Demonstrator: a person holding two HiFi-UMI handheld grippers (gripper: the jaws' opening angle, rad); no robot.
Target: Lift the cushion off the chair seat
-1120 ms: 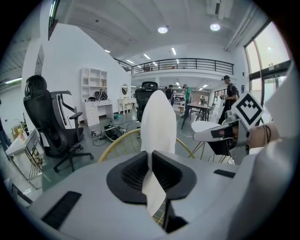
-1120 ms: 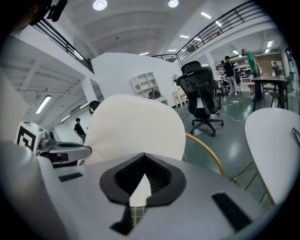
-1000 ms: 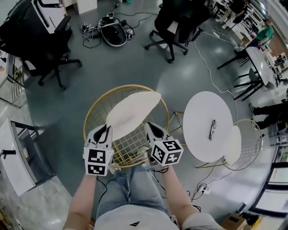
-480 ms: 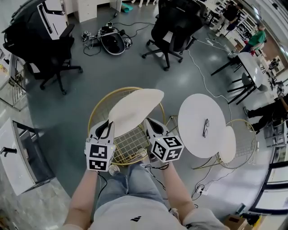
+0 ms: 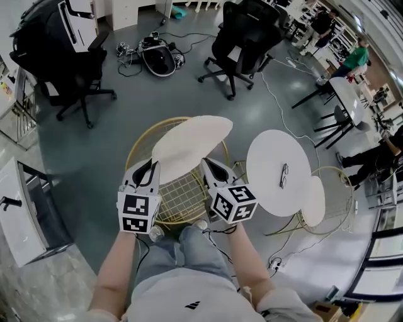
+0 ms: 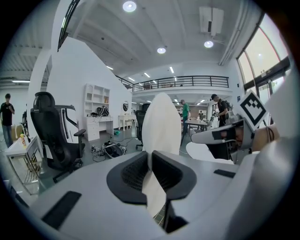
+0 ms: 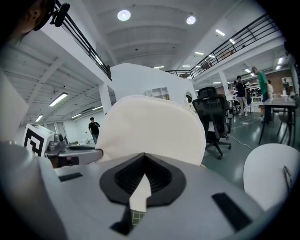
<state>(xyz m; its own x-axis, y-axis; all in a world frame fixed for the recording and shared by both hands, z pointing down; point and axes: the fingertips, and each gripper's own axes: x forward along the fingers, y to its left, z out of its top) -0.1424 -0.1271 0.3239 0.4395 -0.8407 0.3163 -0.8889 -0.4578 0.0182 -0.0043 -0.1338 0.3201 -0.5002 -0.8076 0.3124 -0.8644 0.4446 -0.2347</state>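
Cream cushion edge in left gripper, right gripper; seemingly clears chair.

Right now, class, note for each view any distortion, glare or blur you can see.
Head view: wide-angle bending toward the edges, cushion sharp. Left gripper view: black circular vignette, ceiling lights blown out. Right gripper view: same vignette, railing curved by the lens.
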